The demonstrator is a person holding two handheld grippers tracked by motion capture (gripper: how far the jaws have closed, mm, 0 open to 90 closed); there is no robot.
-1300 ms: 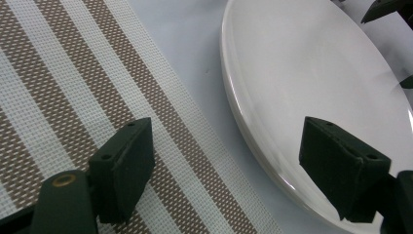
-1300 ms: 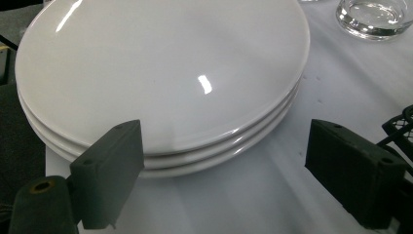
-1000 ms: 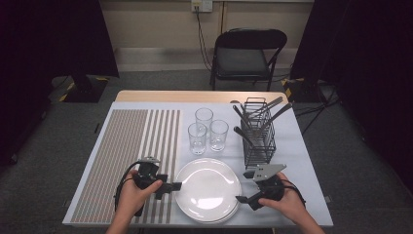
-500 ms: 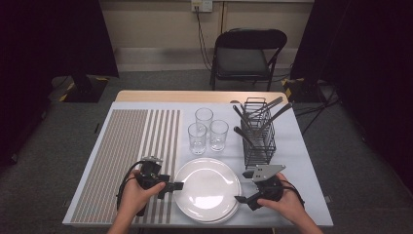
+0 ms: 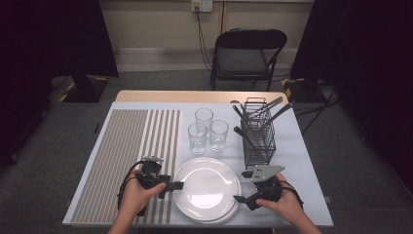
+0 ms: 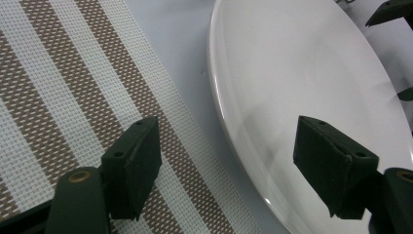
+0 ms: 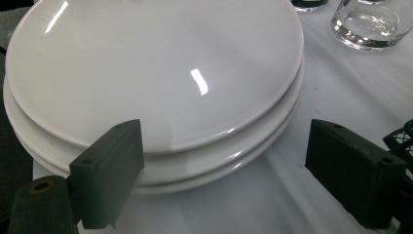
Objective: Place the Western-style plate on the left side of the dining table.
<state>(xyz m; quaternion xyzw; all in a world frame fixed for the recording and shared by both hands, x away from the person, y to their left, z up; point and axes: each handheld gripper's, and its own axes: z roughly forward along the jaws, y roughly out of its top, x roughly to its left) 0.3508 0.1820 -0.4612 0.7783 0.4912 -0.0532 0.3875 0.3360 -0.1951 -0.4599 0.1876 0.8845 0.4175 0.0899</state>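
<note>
1. Plates (image 5: 207, 187) sit stacked at the near edge of the worktop (image 5: 292, 146), between our two hands; in the right gripper view we count three white rims one on another (image 7: 156, 97).
2. We hold the left tongs (image 5: 176, 185) just beside the stack's left rim, pointing toward it. In the left gripper view (image 6: 226, 161) the jaws stand wide apart. One jaw is over the striped mat (image 6: 73, 97), the other over the top plate (image 6: 302, 73), and the rim runs between them. The pads press on nothing. These jaws have just been closing a little, with the plate rim between them and not yet gripped.
3. We hold the right tongs (image 5: 242, 199) at the stack's near right edge. In the right gripper view (image 7: 224, 170) its jaws are spread wide, one in front of the stacked rims and the other over bare cloth, and nothing is clamped.
4. The far gripper's dark jaws show at the upper right corner of the left gripper view, beyond the plate.
5. Beyond the plates stand three clear glasses (image 5: 207, 129) close together, upright.
6. To their right is a black wire caddy (image 5: 258, 136) with dark-handled cutlery (image 5: 270, 114) leaning out of it.
7. The striped mat (image 5: 131, 161) covers the worktop's left part, and our left hand (image 5: 139, 192) rests over its near corner.
8. A black folding chair (image 5: 246, 53) stands behind the worktop.
</note>
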